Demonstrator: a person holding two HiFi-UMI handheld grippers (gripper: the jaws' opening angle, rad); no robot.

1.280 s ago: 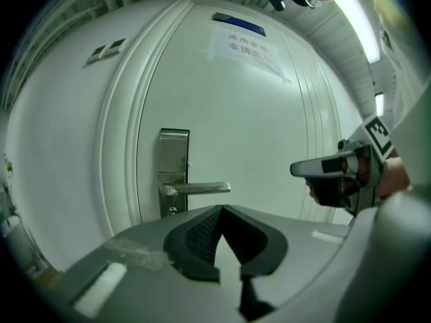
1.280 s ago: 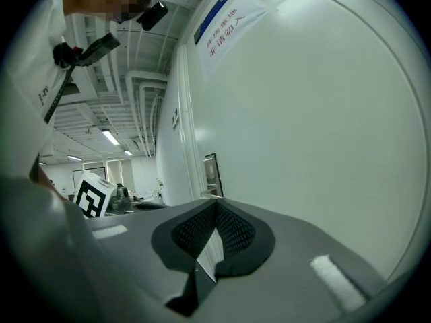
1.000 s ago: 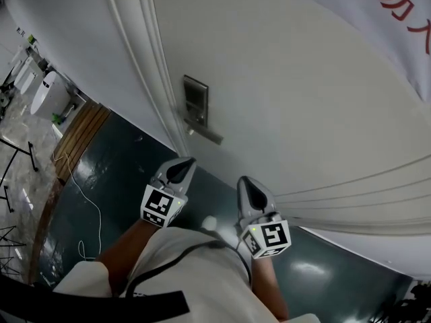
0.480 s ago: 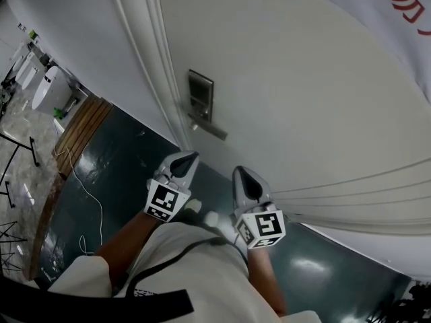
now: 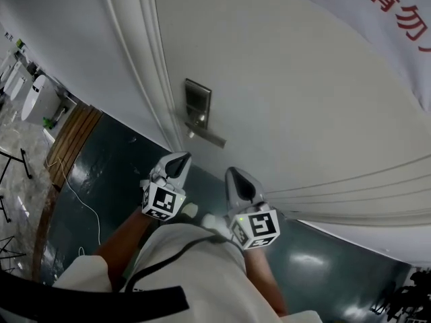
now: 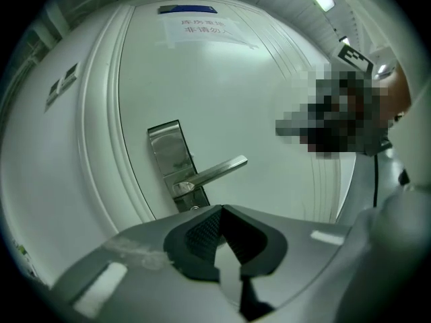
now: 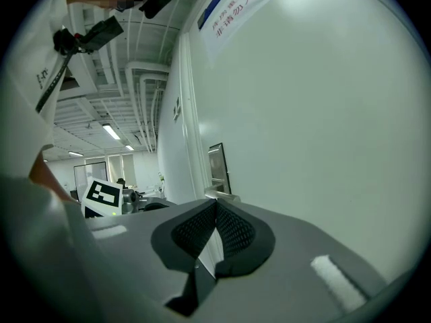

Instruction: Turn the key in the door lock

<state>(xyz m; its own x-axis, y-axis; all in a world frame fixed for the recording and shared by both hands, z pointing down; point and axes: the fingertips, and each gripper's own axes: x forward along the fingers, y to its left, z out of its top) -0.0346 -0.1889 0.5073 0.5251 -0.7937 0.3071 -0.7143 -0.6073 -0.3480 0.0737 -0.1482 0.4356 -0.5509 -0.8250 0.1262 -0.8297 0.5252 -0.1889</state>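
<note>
A steel lock plate [image 5: 196,105] with a lever handle [image 5: 207,136] sits on the white door [image 5: 289,99]. I can make out no key in any view. My left gripper [image 5: 177,163] hangs just below and left of the handle, shut with nothing in it. In the left gripper view the lock plate [image 6: 168,157] and lever handle [image 6: 217,171] stand straight ahead above the left gripper [image 6: 220,210]. My right gripper [image 5: 236,178] is lower right of the handle, shut and empty. The right gripper view shows the right gripper [image 7: 215,204] with the lock plate [image 7: 217,165] edge-on beyond it.
The door frame [image 5: 145,59] runs along the left of the lock. A banner with red characters [image 5: 397,5] hangs at upper right, and a paper notice [image 6: 202,29] is high on the door. Dark green floor [image 5: 108,173], a wooden strip [image 5: 74,136] and a white cable [image 5: 74,187] lie left.
Both grippers have drifted a little up the picture toward the lock. The left one has rolled slightly. Both stay shut.
</note>
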